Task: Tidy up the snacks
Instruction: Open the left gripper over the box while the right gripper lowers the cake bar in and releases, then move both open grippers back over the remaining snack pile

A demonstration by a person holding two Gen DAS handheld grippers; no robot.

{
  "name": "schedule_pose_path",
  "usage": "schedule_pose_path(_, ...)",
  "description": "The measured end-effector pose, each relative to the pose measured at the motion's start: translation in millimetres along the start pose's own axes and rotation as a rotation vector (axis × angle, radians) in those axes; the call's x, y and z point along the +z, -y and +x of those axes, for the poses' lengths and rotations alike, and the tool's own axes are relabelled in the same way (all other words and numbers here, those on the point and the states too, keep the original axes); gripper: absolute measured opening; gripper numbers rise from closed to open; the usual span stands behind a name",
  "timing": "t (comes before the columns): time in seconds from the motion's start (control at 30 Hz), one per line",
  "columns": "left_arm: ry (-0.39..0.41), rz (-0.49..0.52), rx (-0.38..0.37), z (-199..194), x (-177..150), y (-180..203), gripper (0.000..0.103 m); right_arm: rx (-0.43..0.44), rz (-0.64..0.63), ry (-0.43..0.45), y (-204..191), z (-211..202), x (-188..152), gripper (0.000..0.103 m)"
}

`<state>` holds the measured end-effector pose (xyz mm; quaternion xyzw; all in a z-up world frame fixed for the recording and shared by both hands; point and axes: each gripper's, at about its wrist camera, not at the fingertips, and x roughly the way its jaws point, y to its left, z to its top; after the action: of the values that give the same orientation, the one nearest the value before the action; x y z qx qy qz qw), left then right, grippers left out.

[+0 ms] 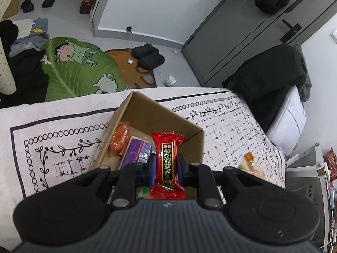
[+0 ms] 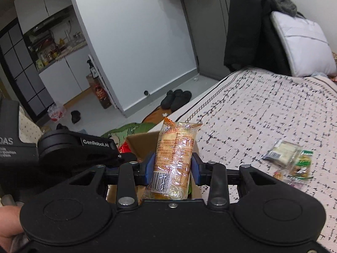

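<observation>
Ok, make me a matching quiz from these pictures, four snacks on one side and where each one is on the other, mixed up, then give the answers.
Things:
1. red candy packet
2. clear-wrapped cake
3. purple packet
4. green-labelled snack

Places:
A. lying loose on the bedspread
B. gripped in the right gripper
C. lying inside the cardboard box
D. gripped in the left gripper

Pairs: 1-D, 2-B, 3-C, 4-A
</observation>
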<state>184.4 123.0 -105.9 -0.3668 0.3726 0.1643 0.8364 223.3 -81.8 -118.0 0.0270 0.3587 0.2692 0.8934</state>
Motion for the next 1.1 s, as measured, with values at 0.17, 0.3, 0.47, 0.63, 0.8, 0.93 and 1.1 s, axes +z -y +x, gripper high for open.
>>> schedule_pose_path(0.17,0.008,0.003,0.040,5,2,0,0.023,0.015,0.004,-0.030,-2,17,-4,0.036)
schedule_pose_path(0.3,-0.004,-0.007,0.043,9,4,0,0.028,0.022,0.003,-0.038,-4,23,-4,0.036)
schedule_pose_path(0.47,-0.014,-0.017,0.055,13,5,-2,0.038,0.035,-0.007,-0.049,-4,28,-3,0.038)
schedule_pose_path(0.63,-0.012,-0.017,0.076,14,3,2,0.056,0.012,-0.004,-0.051,6,27,-4,0.049)
schedule_pose_path(0.8,-0.023,-0.030,0.056,14,-1,6,0.067,-0.020,0.020,-0.043,23,15,-6,0.059)
schedule_pose_path(0.93,-0.020,-0.005,0.054,12,-8,15,0.069,-0.051,0.042,-0.035,41,4,-8,0.062)
schedule_pose_path(1.1,-0.020,0.031,0.049,10,-19,28,0.070,-0.088,0.070,-0.023,64,-13,-11,0.068)
